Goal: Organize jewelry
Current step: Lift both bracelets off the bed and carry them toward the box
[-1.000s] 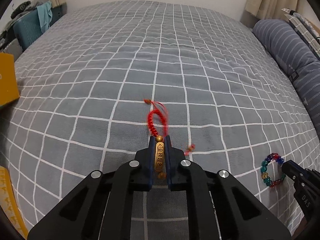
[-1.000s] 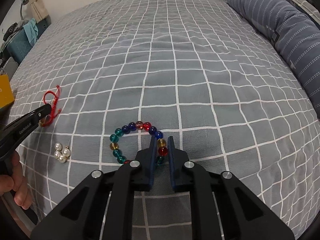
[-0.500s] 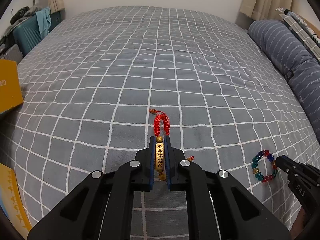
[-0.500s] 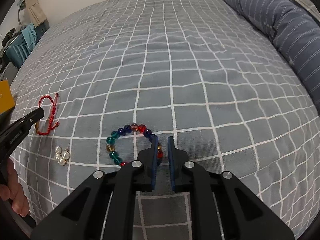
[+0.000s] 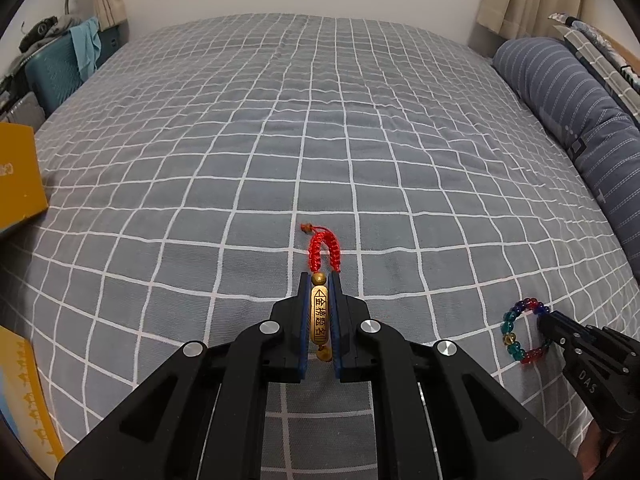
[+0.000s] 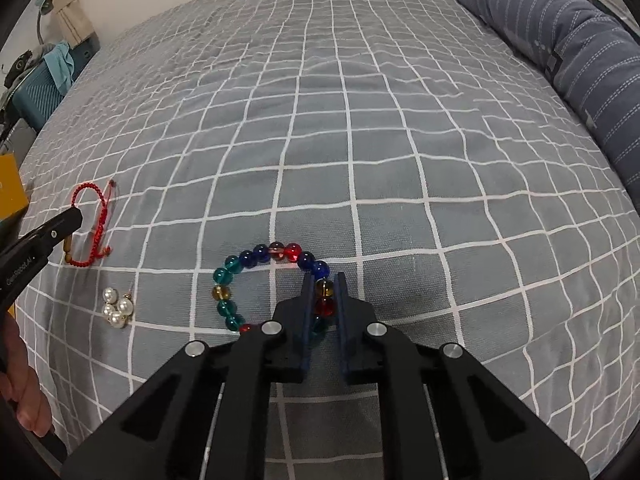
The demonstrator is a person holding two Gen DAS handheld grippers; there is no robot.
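Beaded bracelet (image 6: 276, 280): its near arc is hidden behind the right gripper (image 6: 324, 292) fingers (image 6: 306, 312).

Red cord bracelet (image 5: 323, 252): the lower end of its gold bar passes out of sight between the left gripper (image 5: 320, 300) fingers.

Yellow box (image 5: 18, 178), left of those fingers, is cut by the frame edge; its print is unreadable.

Pearl cluster (image 6: 117, 307): its form is too small to tell.

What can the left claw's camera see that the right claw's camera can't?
Only the left wrist view shows the writing on the gold bar pinched in the left claw.

Only the right wrist view shows the pearl earrings lying on the bed.

Both show the red cord bracelet, the colourful bead bracelet in the right claw, and a yellow box.
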